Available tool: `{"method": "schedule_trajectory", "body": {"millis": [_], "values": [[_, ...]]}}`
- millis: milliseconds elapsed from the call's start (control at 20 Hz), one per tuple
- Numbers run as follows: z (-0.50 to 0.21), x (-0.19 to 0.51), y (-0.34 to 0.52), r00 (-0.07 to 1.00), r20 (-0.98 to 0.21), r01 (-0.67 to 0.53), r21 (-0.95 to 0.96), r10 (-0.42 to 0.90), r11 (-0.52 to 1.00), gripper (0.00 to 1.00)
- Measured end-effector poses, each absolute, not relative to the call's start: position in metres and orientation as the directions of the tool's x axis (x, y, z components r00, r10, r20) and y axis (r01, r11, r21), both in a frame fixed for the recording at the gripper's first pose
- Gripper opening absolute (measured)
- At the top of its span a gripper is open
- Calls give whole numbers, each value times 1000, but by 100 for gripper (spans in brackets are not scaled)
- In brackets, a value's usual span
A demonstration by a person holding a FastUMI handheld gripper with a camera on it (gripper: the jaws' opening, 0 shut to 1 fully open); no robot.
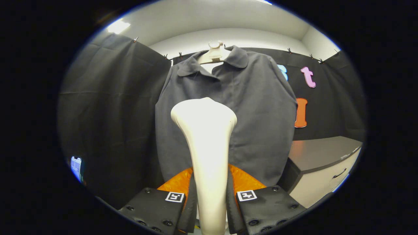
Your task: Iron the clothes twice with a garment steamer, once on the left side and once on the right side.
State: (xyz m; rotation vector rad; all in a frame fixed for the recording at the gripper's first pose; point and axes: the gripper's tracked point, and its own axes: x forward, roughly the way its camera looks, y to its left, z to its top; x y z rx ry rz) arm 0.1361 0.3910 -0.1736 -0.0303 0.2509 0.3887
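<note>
my jaws pinch the steamer [205,147] handle, its long axis upright, head pointing at the grey shirt [254,107] hanging beyond; black cloth wall behind, grey-topped cabinet [323,163] right.

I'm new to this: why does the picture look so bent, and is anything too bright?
Gripper view: a fisheye bends the edges; the ceiling light glares; the cream steamer, clamped in the hand-held gripper, looks oversized; the dark shirt stays sharp.

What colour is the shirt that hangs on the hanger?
Dark grey, plain, clearest in the gripper view: the shirt hangs beyond the steamer held between the gripper fingers.
</note>
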Motion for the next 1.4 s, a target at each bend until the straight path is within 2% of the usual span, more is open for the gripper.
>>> {"method": "schedule_trajectory", "body": {"millis": [300, 600, 1400], "values": [[-135, 144, 325, 956, -166, -249, -36, 240, 968, 45], [-132, 138, 297, 977, -138, -169, -38, 162, 985, 45], [-139, 137, 303, 978, -133, -165, -18, 162, 986, 45]]}}
